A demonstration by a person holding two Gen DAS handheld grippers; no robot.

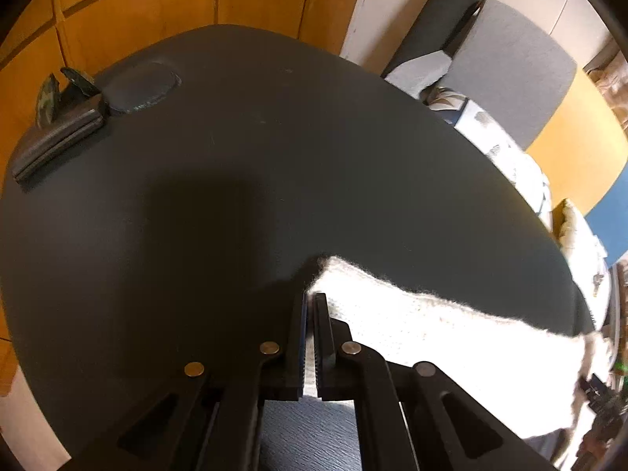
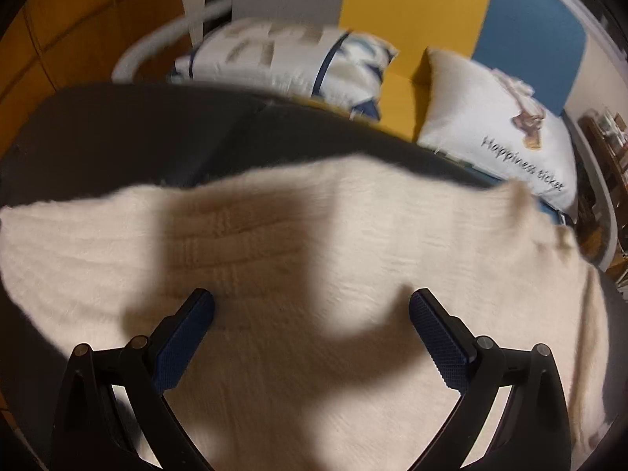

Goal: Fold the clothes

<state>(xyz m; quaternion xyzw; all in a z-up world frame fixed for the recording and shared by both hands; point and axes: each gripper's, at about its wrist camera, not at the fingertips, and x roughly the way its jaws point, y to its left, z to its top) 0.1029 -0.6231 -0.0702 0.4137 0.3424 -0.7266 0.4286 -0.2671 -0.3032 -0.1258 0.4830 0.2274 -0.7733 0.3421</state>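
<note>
Left gripper clamped on corner of cream knit garment, right gripper spread wide above it (nothing gripped), dark table beneath

Ahead of the left gripper, wide bare stretch of dark round tabletop — nothing in the way until the far left rim, where a flat dark folded pile sits. To its right, fluffy cream knitted garment covering the surface. Beyond the spread-wide right gripper, white printed cushions just past the table edge — blocking passage there.
</note>
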